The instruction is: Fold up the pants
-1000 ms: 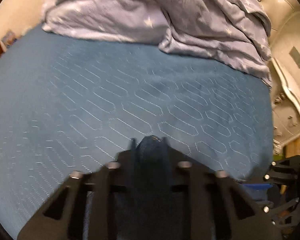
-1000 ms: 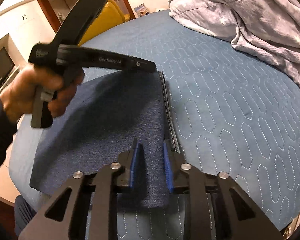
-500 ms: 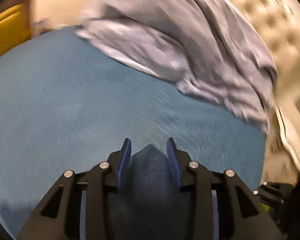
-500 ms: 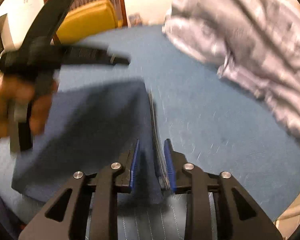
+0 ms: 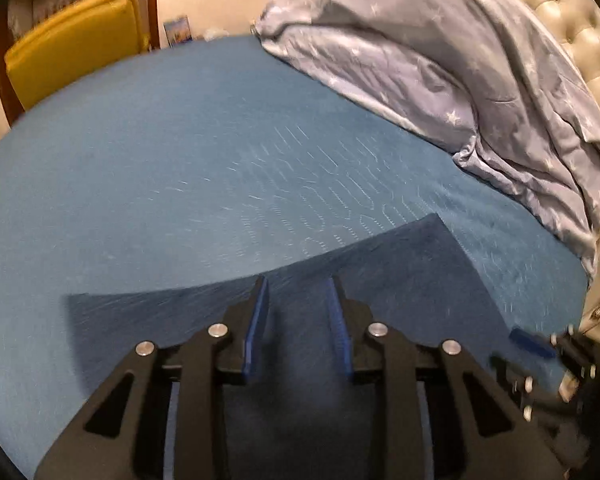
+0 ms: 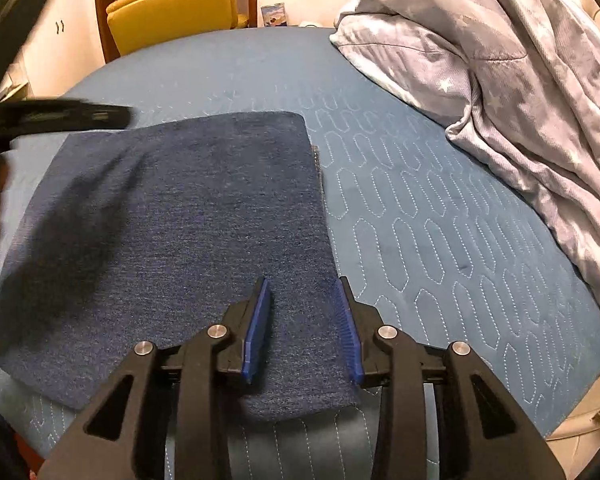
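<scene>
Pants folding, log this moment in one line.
pants: folded flat on bed | left gripper: open | right gripper: open, over pants

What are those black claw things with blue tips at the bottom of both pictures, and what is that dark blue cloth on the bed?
Those claws are grippers, a bit like big tongs. A person holds one in each hand, and a small camera on each one looks forward along its two fingers. So one picture comes from the left gripper and the other from the right gripper. The blue tips are soft pads for pinching cloth. The dark blue cloth is a pair of pants, folded into a flat rectangle on the blue quilted bed. Both grippers are open just above the pants and hold nothing. At the back lies a crumpled grey blanket with stars, and a yellow chair stands behind the bed.
</scene>
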